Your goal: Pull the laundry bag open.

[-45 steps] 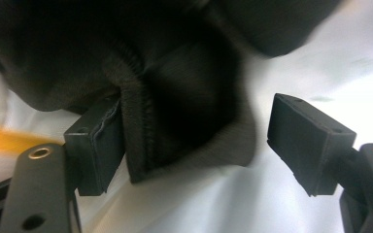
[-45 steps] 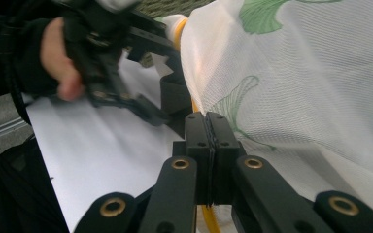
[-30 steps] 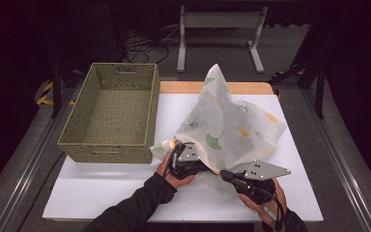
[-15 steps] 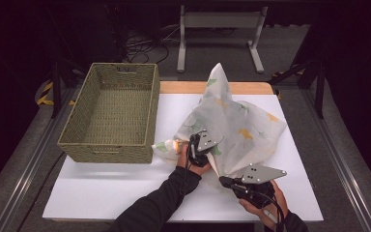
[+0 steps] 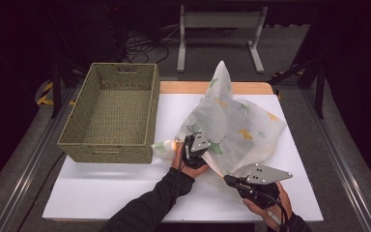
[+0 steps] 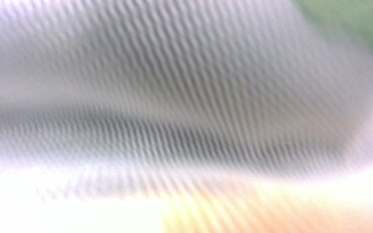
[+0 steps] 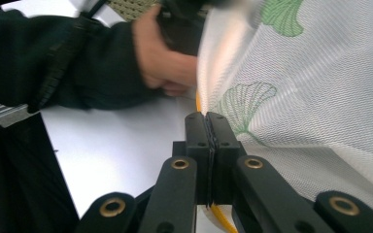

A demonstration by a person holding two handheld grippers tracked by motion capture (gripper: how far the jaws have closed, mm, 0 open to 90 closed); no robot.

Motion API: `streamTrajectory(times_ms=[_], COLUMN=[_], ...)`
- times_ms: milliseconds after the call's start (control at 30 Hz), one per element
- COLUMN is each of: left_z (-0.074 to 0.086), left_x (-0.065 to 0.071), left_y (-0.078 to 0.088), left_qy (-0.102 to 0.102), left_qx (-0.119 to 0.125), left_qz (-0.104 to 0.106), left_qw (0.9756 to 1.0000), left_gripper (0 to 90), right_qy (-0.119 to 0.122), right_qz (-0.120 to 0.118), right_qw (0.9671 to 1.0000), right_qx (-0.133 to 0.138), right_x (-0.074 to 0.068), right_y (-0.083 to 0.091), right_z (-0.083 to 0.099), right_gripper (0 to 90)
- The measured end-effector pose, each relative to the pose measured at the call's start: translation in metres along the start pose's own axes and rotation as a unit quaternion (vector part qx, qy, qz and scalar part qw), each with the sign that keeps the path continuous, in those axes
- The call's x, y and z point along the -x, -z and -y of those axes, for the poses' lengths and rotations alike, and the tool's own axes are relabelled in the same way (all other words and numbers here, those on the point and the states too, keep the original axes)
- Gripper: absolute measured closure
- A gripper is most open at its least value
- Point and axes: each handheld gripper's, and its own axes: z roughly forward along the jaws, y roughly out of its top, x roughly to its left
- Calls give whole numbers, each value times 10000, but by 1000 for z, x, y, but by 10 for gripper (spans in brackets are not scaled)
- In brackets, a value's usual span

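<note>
— Where's the cloth (image 5: 232, 121) lying?

— Heaped on the white tabletop (image 5: 125, 188), right of the woven basket (image 5: 108, 113), one corner peaked up toward the far edge. Thin white mesh printed with green and yellow ginkgo leaves.

— And the right claw (image 7: 207, 119)?

— Jaws pressed flat together at the near hem, an orange-yellow edge running between them. Looks clenched on the cloth, at its lower right corner in the high view.

— Left claw (image 5: 192, 147)?

— Pushed into the cloth's left side, just beside the basket's near corner. From its own camera, nothing but blurred weave pressed up close; jaws hidden, so can't tell whether gripping or released.

— Handling, judging from this?

— Very light, soft, limp. Holds a tent shape for a moment, then likely sags. Probably slides easily over the smooth tabletop. Not fragile, though open mesh could snag on claw edges or on the wicker.

— Best place to take hold?

— Along the bound hem or at a corner, where the fabric doubles up. Pinching mid-panel likely gathers several layers at once.
</note>
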Motion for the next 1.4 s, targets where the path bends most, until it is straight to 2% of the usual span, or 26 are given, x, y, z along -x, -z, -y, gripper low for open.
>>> streamTrajectory(times_ms=[100, 133, 167, 200, 233, 300, 367, 433, 467, 533, 567, 633, 700, 767, 800, 833, 900, 967, 1000, 1033, 1067, 1100, 1133, 1233, 1333, 1400], left_z=[4, 4, 6, 6, 8, 12, 16, 22, 24, 26, 26, 25, 25, 24, 22, 20, 18, 14, 12, 10, 9, 8, 8, 6, 6, 6], left_x=[-1, -1, -1, 0, 1, -2, -4, -5, -4, -3, -1, 6, 8, 5, 4, 4, 3, 2, 1, 0, -1, -2, -2, -6, -10, -13], left_y=[27, 27, 34, 42, 50, 66, 79, 87, 88, 85, 82, 68, 50, 37, 31, 22, 16, 7, 2, -2, -6, -9, -9, -16, -16, -16], left_qy=[-181, -181, -246, -382, -491, -405, -361, -353, -394, -400, -437, -603, -660, -652, -813, -945, -885, -1109, -1132, -1021, -998, -1046, -1046, -928, -626, -463], left_qx=[-103, -103, -115, -175, -198, -207, -279, -284, -355, -366, -395, -561, -674, -581, -584, -654, -651, -728, -724, -704, -703, -703, -703, -676, -630, -596], left_qz=[101, 101, 289, 353, 303, 375, 287, 339, 330, 555, 597, 729, 606, 619, 567, 476, 480, 323, 262, 236, 156, -36, -36, -457, -645, -820], left_qw=[9997, 9997, 9992, 9985, 9981, 9983, 9985, 9984, 9980, 9970, 9965, 9939, 9937, 9943, 9934, 9922, 9928, 9906, 9906, 9920, 9924, 9920, 9920, 9923, 9940, 9938], left_gripper=[457, 415, 415, 370, 328, 305, 280, 370, 377, 430, 454, 484, 543, 627, 696, 720, 754, 813, 825, 836, 843, 850, 853, 860, 864, 865], right_qy=[-11, -11, -32, -31, -10, -44, -69, -76, -73, -60, -46, -11, -11, -7, 0, -6, -24, -38, -54, -65, -67, -54, -54, -77, -68, -26], right_qz=[36, 36, 31, 25, 48, 41, 64, 47, 42, 7, -7, -24, -73, -109, -111, -114, -124, -124, -128, -143, -149, -154, -154, -195, -215, -188], right_qw=[10000, 10000, 10000, 10000, 10000, 9999, 9999, 9999, 9999, 9999, 9999, 9999, 9999, 9999, 9999, 9999, 9999, 9999, 9999, 9999, 9998, 9998, 9998, 9998, 9997, 9998], right_qx=[35, 35, 48, 59, 57, 87, 106, 134, 136, 139, 144, 130, 107, 64, 52, 52, 51, 53, 54, 66, 67, 62, 62, 41, -56, -101], right_x=[0, 0, 0, 0, 1, 1, 1, 1, 0, -1, -2, -3, -4, -5, -5, -4, -3, -2, -1, -1, -1, 0, 0, -1, -2, -2], right_y=[2, 2, 3, 4, 5, 6, 7, 8, 8, 8, 7, 6, 3, 1, 0, 0, 1, 2, 2, 3, 3, 3, 3, 3, 0, 0], right_z=[-1, -1, -1, -1, -1, -1, -2, -2, -3, -4, -4, -4, -4, -2, -2, -2, -2, -1, -1, -1, -1, -1, -1, -1, 1, 1], right_gripper=[896, 896, 896, 896, 896, 896, 896, 896, 896, 896, 896, 896, 896, 896, 896, 896, 896, 896, 896, 896, 896, 896, 896, 896, 896, 896])
